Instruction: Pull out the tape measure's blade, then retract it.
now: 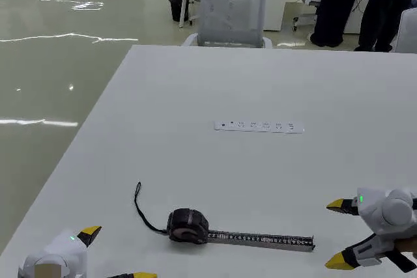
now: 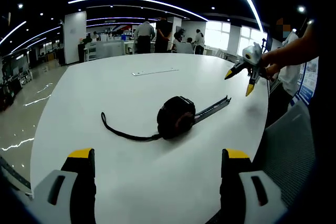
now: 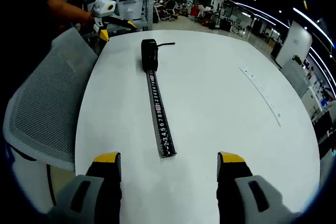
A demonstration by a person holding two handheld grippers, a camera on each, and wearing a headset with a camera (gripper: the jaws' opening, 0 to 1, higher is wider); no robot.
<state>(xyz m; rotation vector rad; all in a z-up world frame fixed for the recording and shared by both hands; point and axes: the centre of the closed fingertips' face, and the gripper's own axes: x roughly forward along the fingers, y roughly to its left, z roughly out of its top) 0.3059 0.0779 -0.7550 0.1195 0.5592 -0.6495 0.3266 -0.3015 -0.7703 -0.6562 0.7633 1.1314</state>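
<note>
Two open, empty tools: left hand-held gripper (image 1: pixel 116 253), partly cut off by the frame. Black tape measure (image 1: pixel 188 225) lies on the white bench (image 1: pixel 260 83), blade (image 3: pixel 159 114) out, numerals 2 to 9 legible. Right hand-held gripper (image 1: pixel 335 234) is near the blade's tip.

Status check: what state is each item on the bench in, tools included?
Left tool: open, empty, touching nothing.
Right tool: open, empty, touching nothing.
Tape measure case: resting on the table, ungripped.
Blade: pulled out along the table, tip toward the Right tool.
Strap: loose, trailing away from the case.
Power strip: flat, apart from the tape.
</note>
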